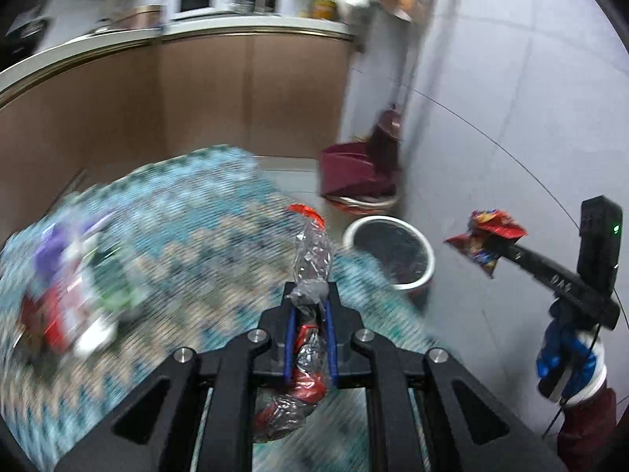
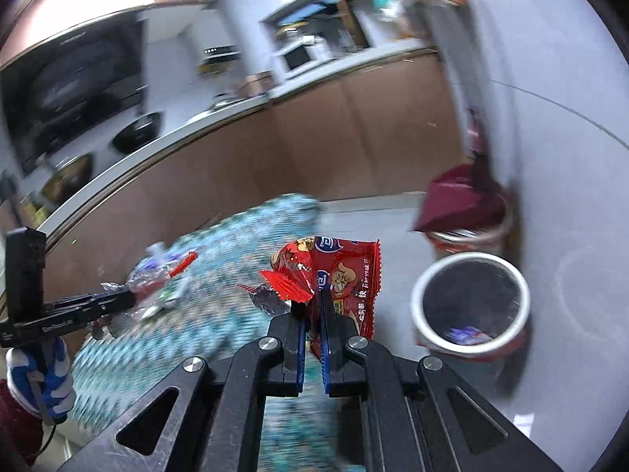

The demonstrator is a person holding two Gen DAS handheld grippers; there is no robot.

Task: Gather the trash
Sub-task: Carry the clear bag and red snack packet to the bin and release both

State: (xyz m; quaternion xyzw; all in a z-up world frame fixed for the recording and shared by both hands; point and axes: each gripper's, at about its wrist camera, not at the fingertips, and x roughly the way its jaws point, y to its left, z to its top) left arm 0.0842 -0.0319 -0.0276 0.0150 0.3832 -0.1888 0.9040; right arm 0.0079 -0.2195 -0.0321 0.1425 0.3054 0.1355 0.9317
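I have a piece of trash in each hand, because I want to drop both into the bin (image 2: 469, 306) in one go. My left gripper (image 1: 310, 295) has its fingers squeezed shut on a clear and red crinkly wrapper (image 1: 312, 251). The wrapper sticks up past the tips and also hangs down behind them, so I hold it near its middle. My right gripper (image 2: 312, 306) has its fingers squeezed shut on a red snack bag (image 2: 342, 275). The bag stands up above the tips, pinched near its bottom edge.

The bin is white and round, open on top, and sits on the floor next to the blue patterned cloth (image 1: 188, 220). There is already some trash inside it. More wrappers (image 1: 74, 295) lie on the cloth, far to my left, so I think the job is not done.

Both of my hands are lifted above the cloth and point forward, toward the bin. The right hand is nearer to it. The bin is to the right of the bag, not under it yet.
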